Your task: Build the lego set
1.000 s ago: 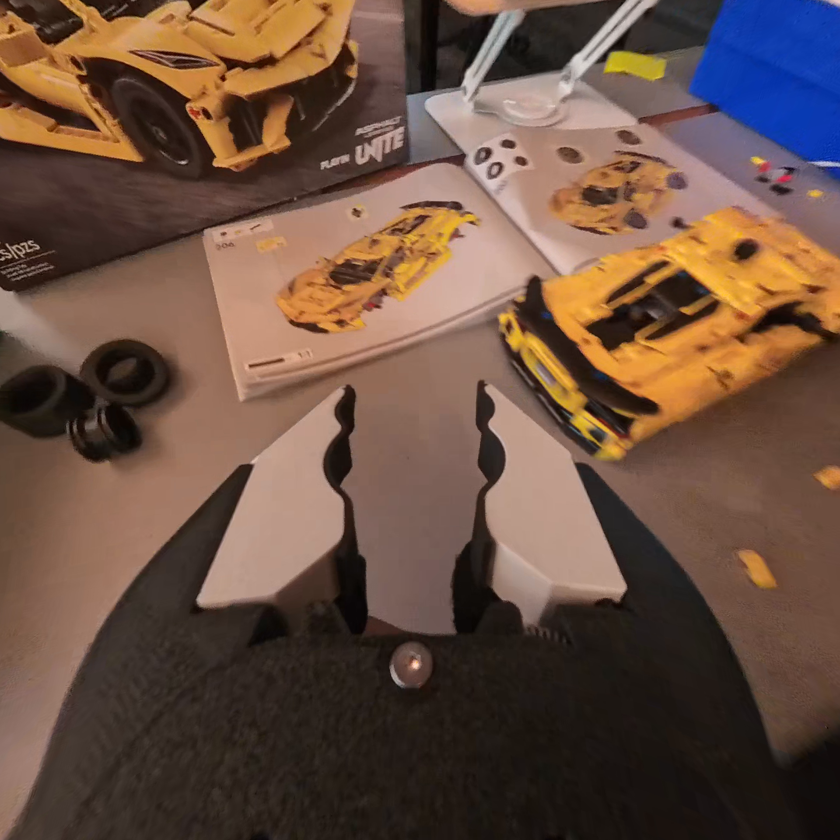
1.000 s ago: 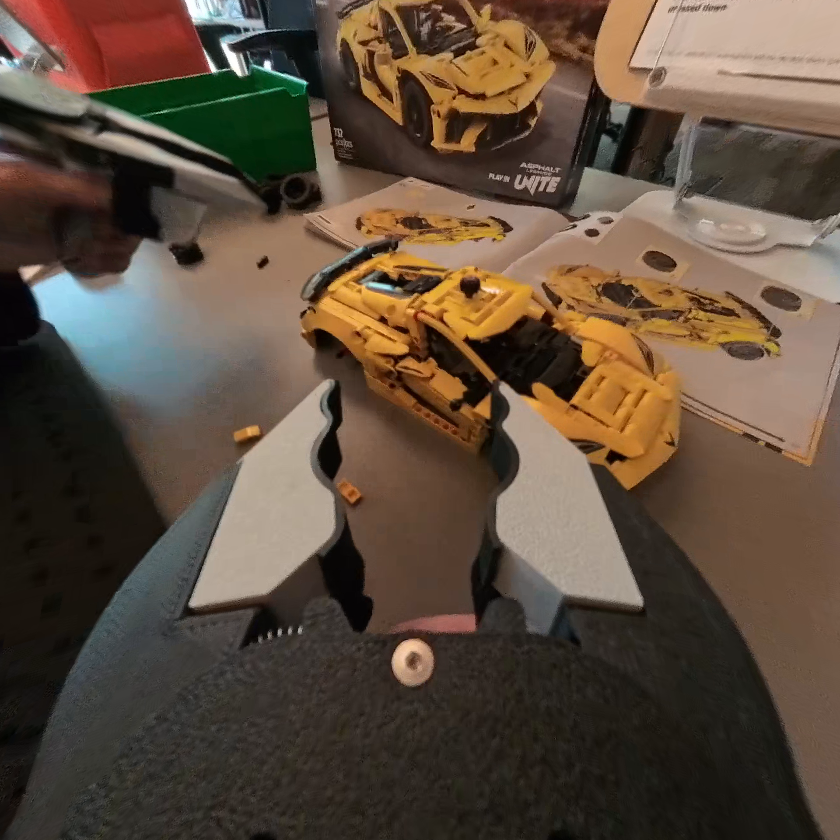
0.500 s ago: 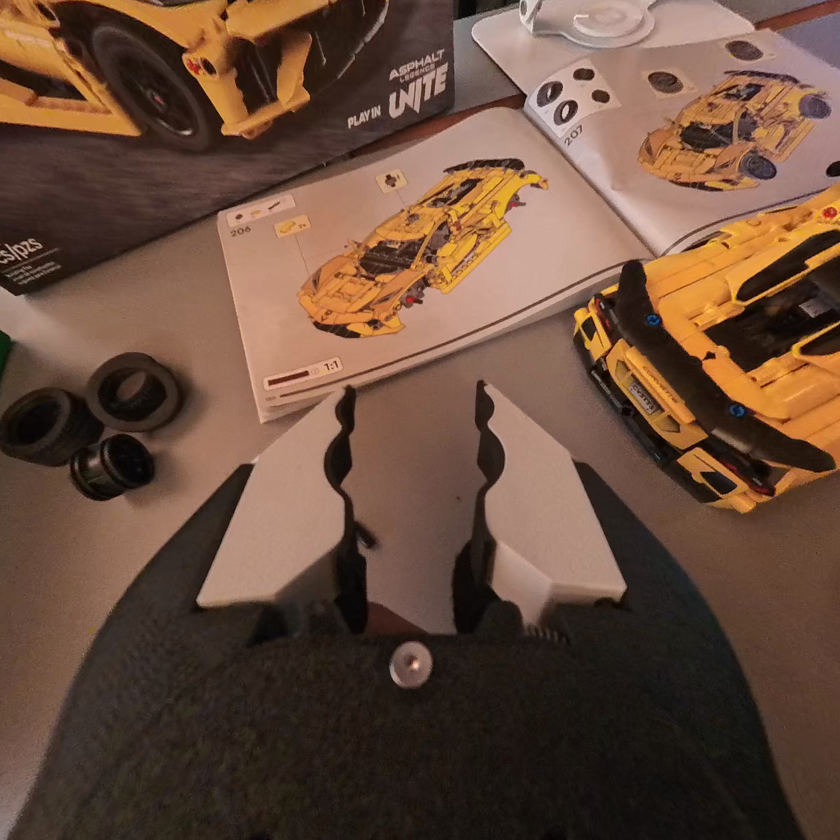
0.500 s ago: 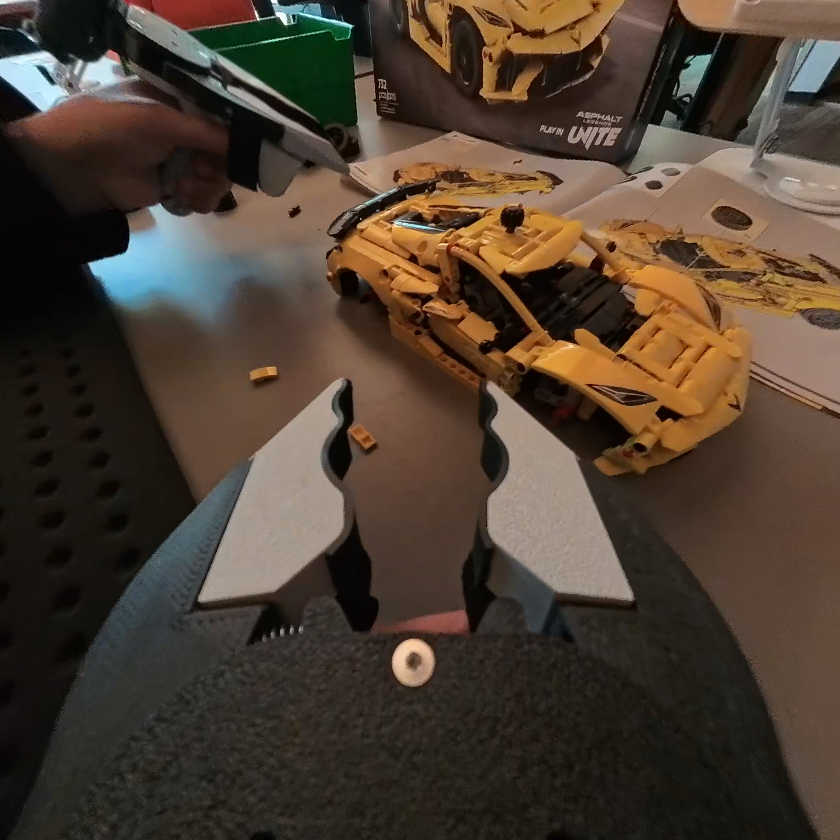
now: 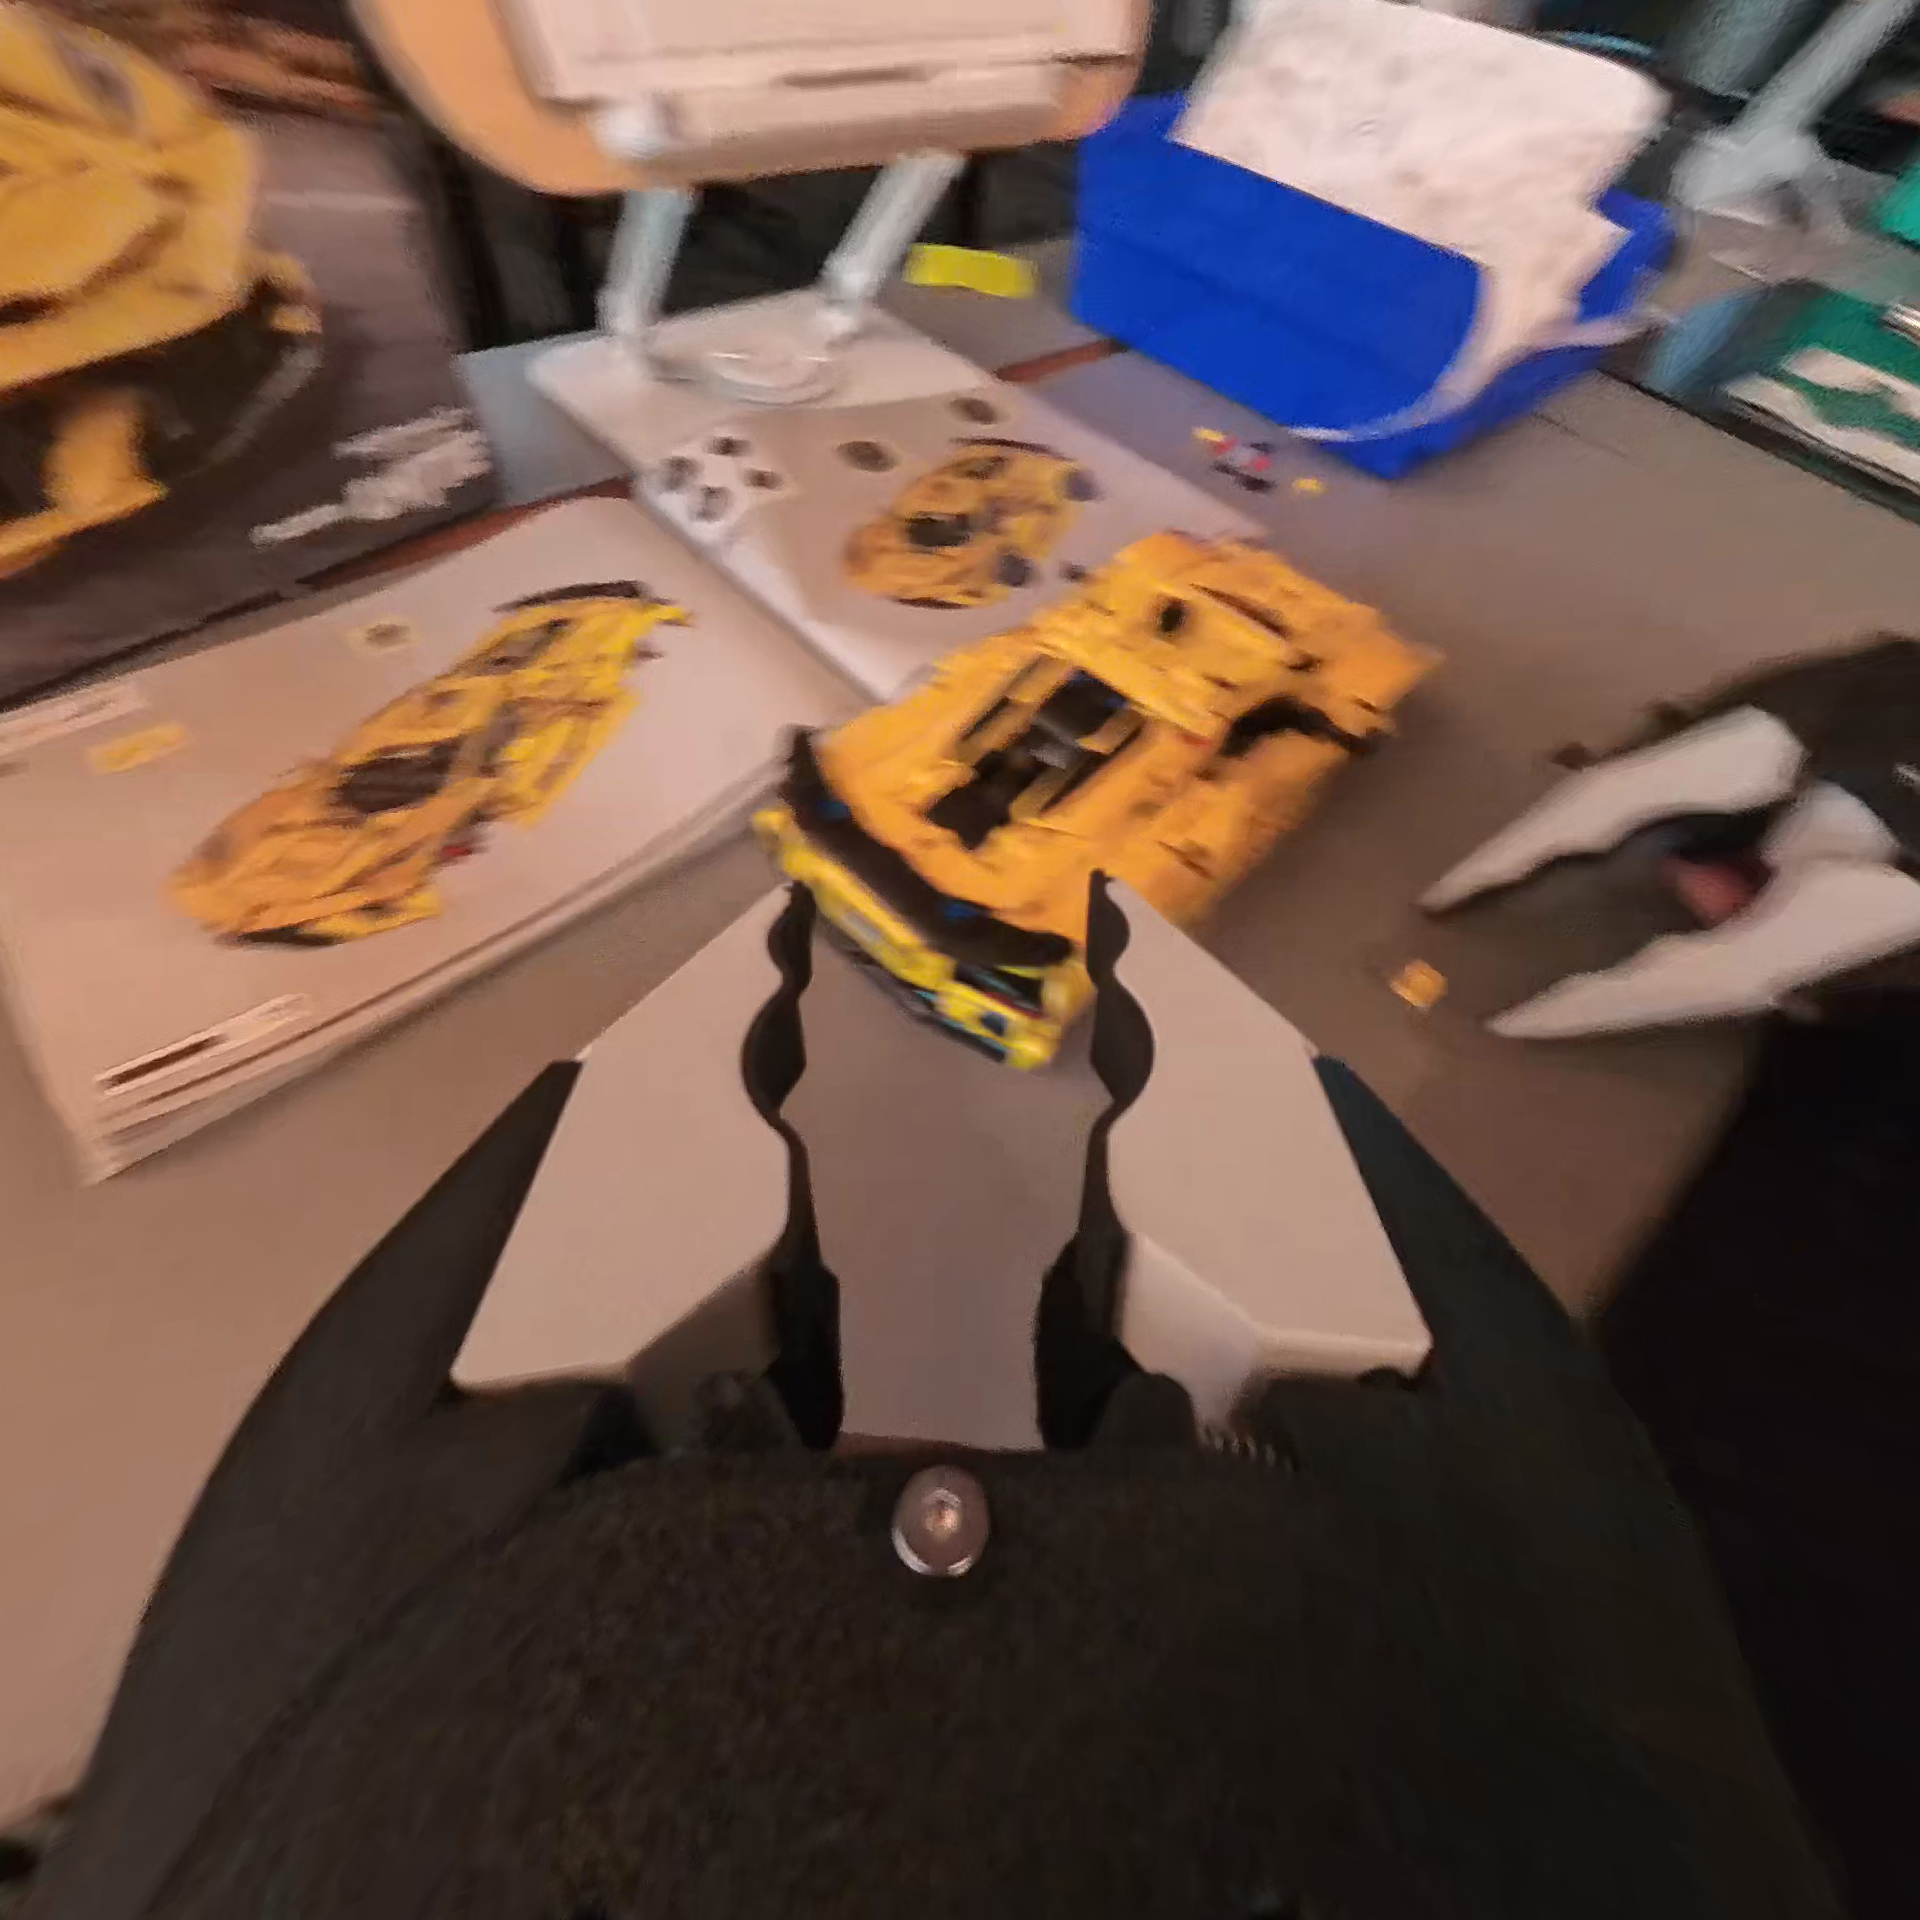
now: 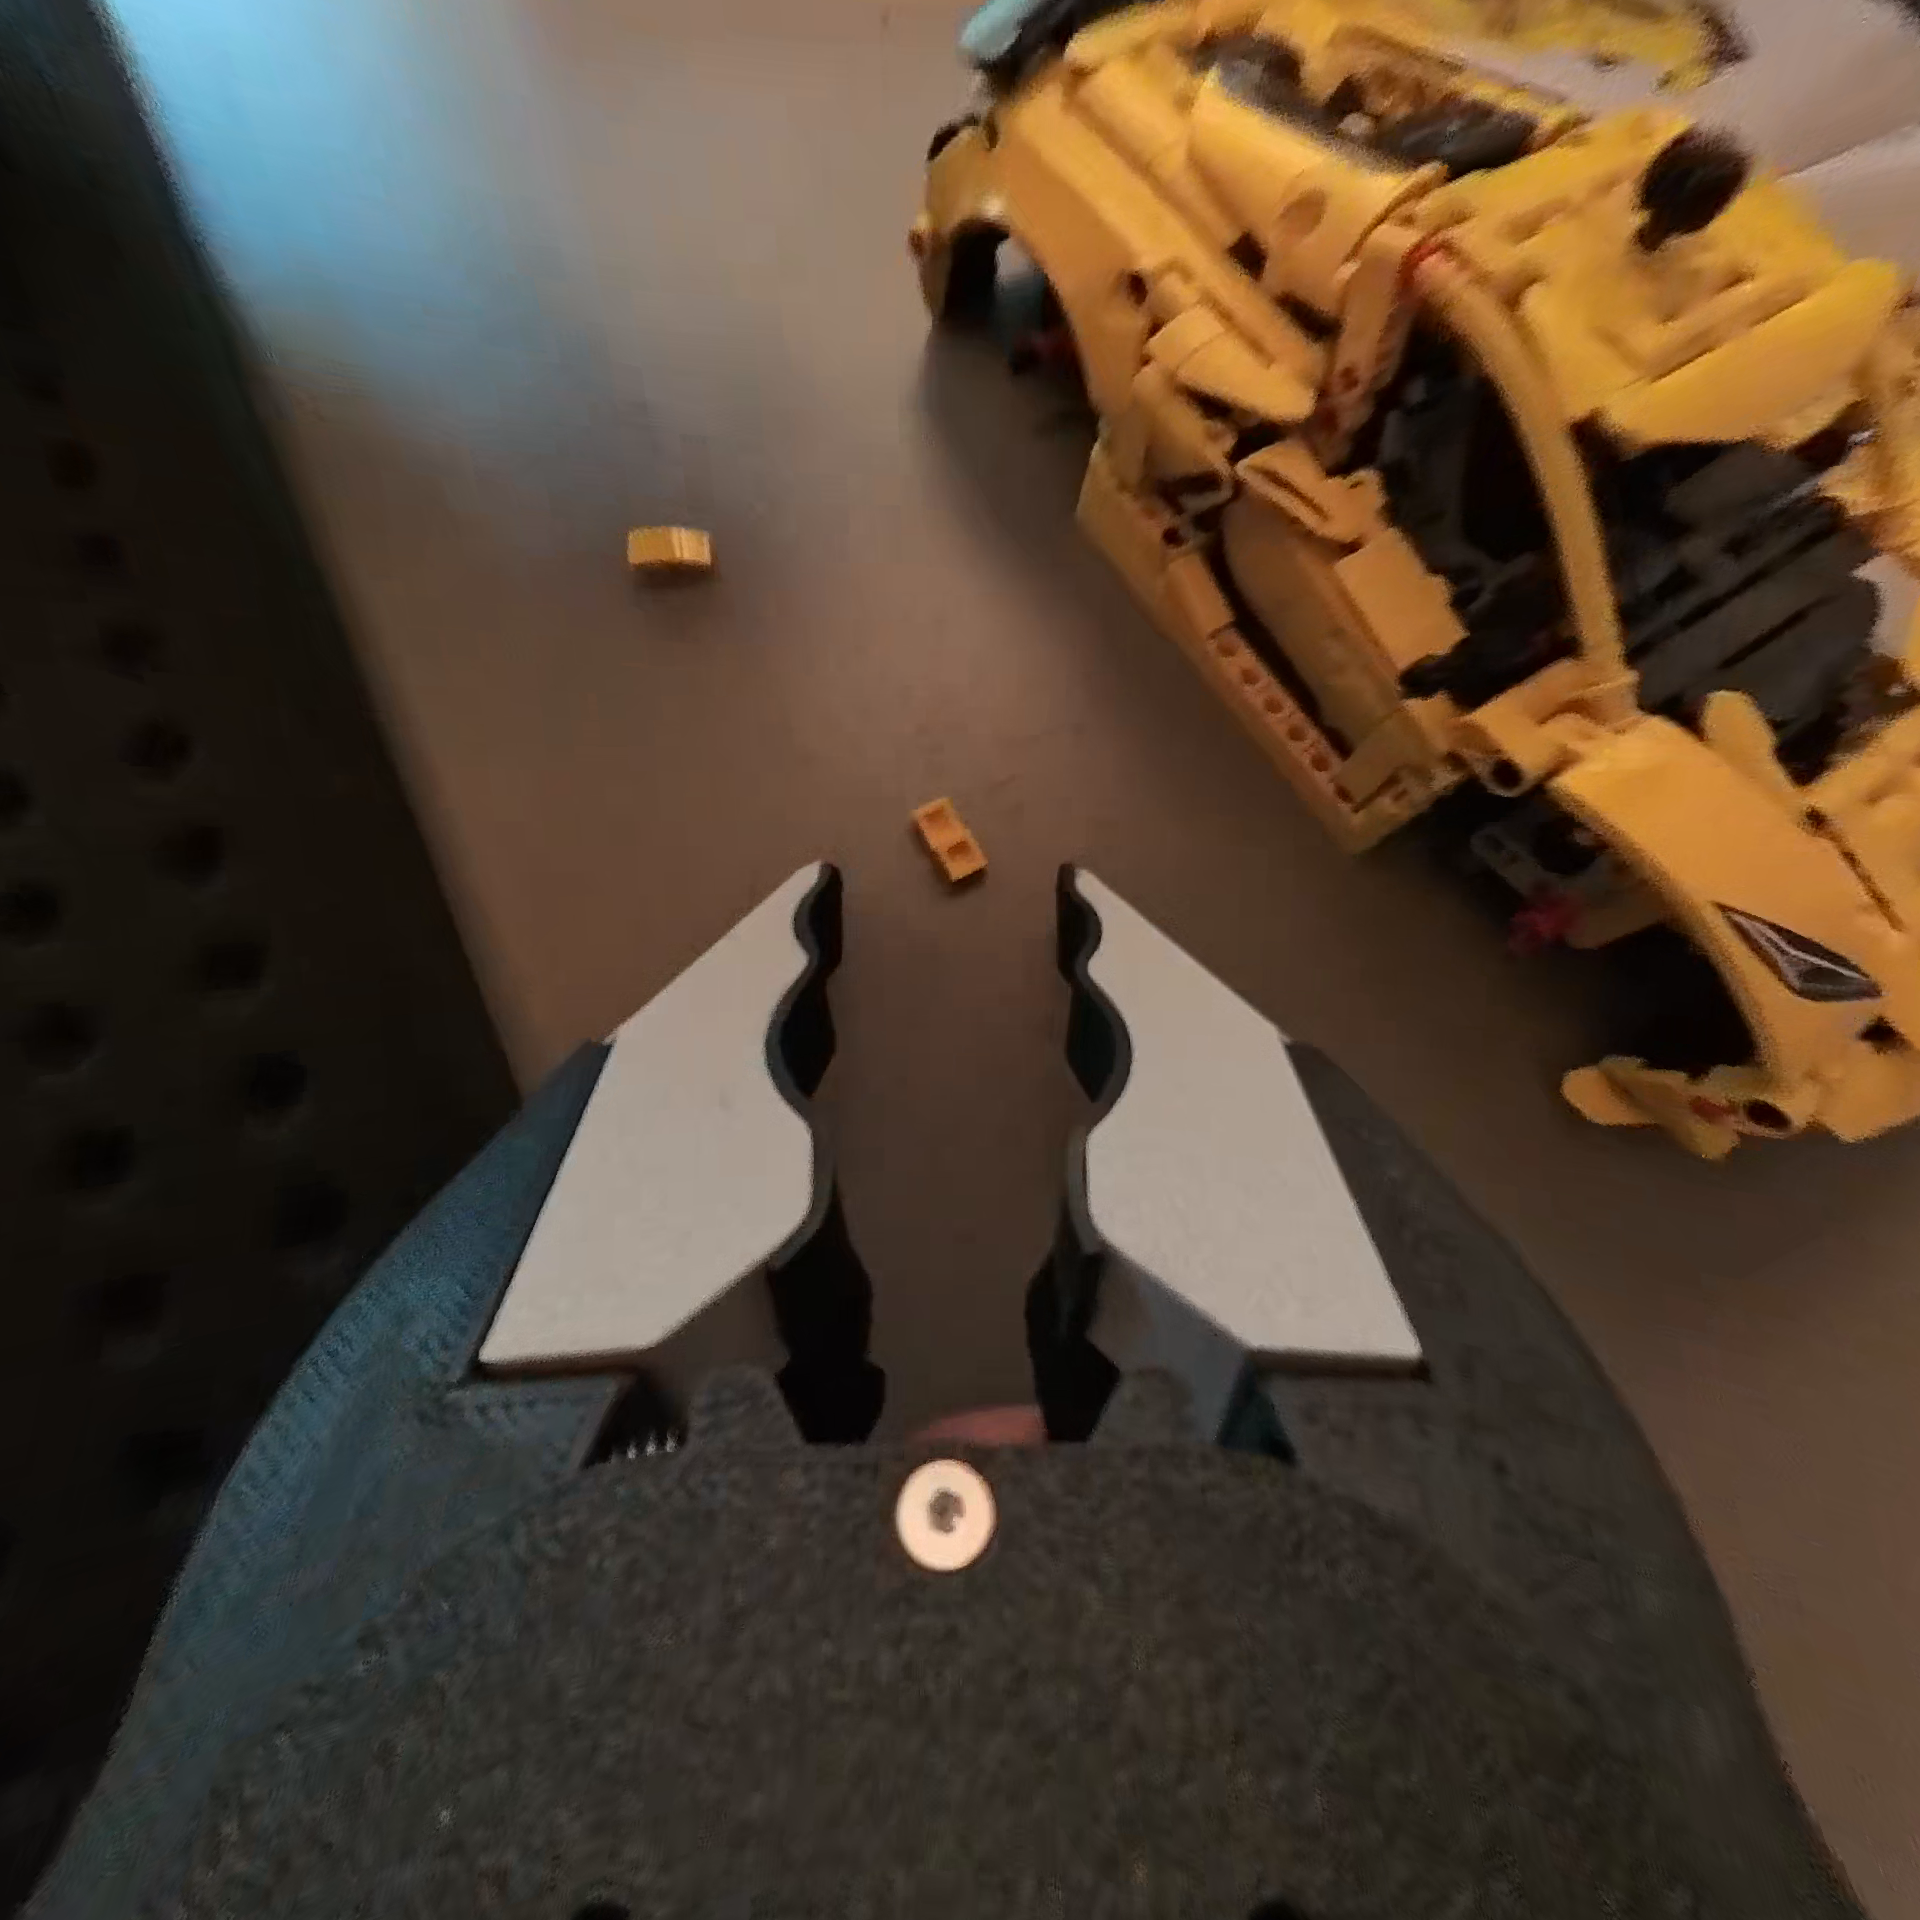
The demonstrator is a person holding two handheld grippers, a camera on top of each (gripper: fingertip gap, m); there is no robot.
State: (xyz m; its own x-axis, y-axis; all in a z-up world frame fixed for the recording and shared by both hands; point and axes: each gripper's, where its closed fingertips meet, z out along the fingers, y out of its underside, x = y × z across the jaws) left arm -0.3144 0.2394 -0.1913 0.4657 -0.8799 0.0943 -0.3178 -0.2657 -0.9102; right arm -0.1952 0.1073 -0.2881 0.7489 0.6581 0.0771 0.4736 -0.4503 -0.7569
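Observation:
A yellow lego car (image 5: 1101,769) without wheels sits on the grey table; it also shows in the right wrist view (image 6: 1455,499). My left gripper (image 5: 940,914) is open and empty, its tips just short of the car's black rear wing. My right gripper (image 6: 948,883) is open and empty, low over the table, with a small yellow plate (image 6: 948,844) lying just beyond its tips. A second small yellow piece (image 6: 670,548) lies farther left. The right gripper also shows at the right of the left wrist view (image 5: 1465,956), beside a small yellow piece (image 5: 1418,980).
An open instruction booklet (image 5: 436,810) lies left of and behind the car. The set's box (image 5: 208,395) stands at the back left, a white stand (image 5: 748,353) behind the booklet, a blue bin (image 5: 1309,281) at the back right. A dark perforated surface (image 6: 156,727) borders the table's left edge. The tips of one gripper are about 20 centimetres away from the tips of the other.
My left gripper has swung right, from facing the booklet and loose tyres to facing the car's rear. My right gripper has dropped and moved forward toward the small yellow plate.

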